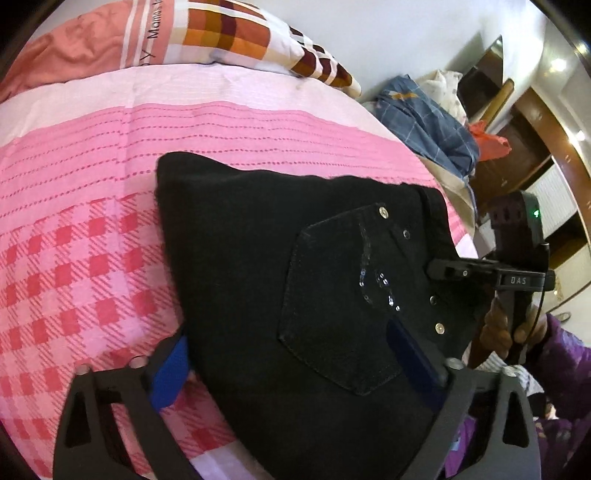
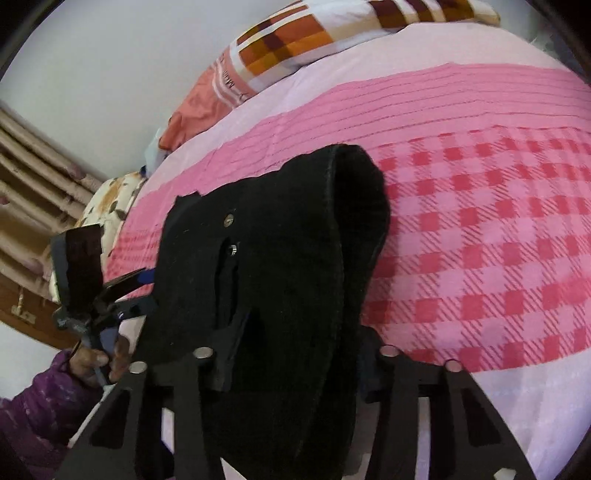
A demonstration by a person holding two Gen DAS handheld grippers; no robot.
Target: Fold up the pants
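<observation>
Black pants (image 1: 295, 240) lie folded on the pink checked bedspread (image 1: 92, 258), back pocket and rivets facing up. My left gripper (image 1: 293, 367) straddles their near end: the left blue pad (image 1: 170, 376) sits at the cloth's edge and the right pad (image 1: 417, 358) lies against the pocket side, jaws wide. My right gripper (image 1: 461, 271) reaches in at the waistband from the right. In the right wrist view the pants (image 2: 295, 229) bulge in a thick fold that fills the gap of the right gripper (image 2: 295, 332). Its pads are mostly hidden by cloth. The left gripper (image 2: 140, 291) meets the pants' left edge.
Checked pillows (image 1: 240, 33) lie at the head of the bed. A blue garment pile (image 1: 428, 114) and wooden furniture (image 1: 517, 147) stand past the bed's right edge. A hand in a purple sleeve (image 2: 48, 398) holds the left gripper. Curtains (image 2: 33, 177) hang at the left.
</observation>
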